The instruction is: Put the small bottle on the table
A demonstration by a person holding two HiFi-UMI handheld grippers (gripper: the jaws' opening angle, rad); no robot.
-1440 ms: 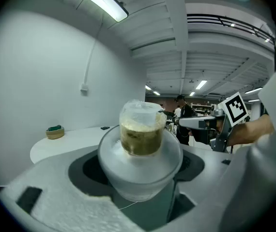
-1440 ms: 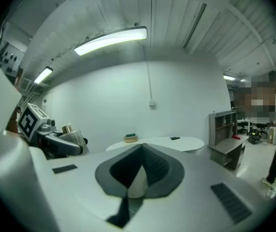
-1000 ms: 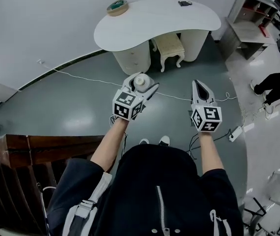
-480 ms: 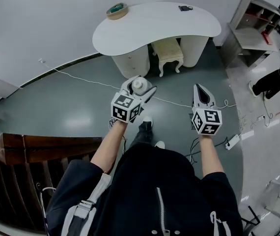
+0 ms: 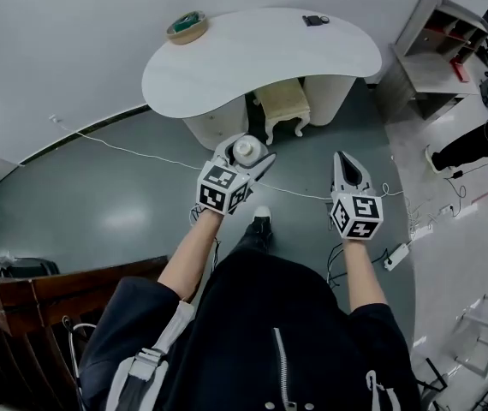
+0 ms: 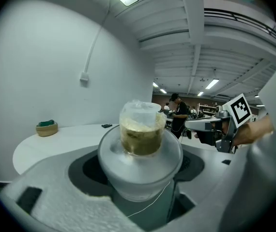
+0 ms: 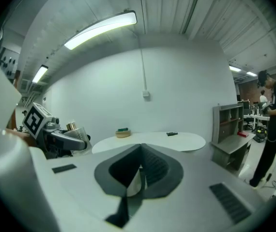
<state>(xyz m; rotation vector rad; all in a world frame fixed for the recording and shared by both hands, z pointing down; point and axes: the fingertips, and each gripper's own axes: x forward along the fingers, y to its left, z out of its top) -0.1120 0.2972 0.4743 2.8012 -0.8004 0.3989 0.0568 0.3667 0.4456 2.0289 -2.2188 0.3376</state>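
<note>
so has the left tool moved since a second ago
Yes. The left tool, gripping the small clear bottle, has gone forward toward the white curved table; the thin white floor cable now lies further back along it.

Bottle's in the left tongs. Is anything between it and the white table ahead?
Nothing visible does. The small bottle is gripped in the left tongs; only floor, crossed by a thin cable, lies before the table. On it, a bowl sits at the left end and a small dark item near the far edge.
</note>
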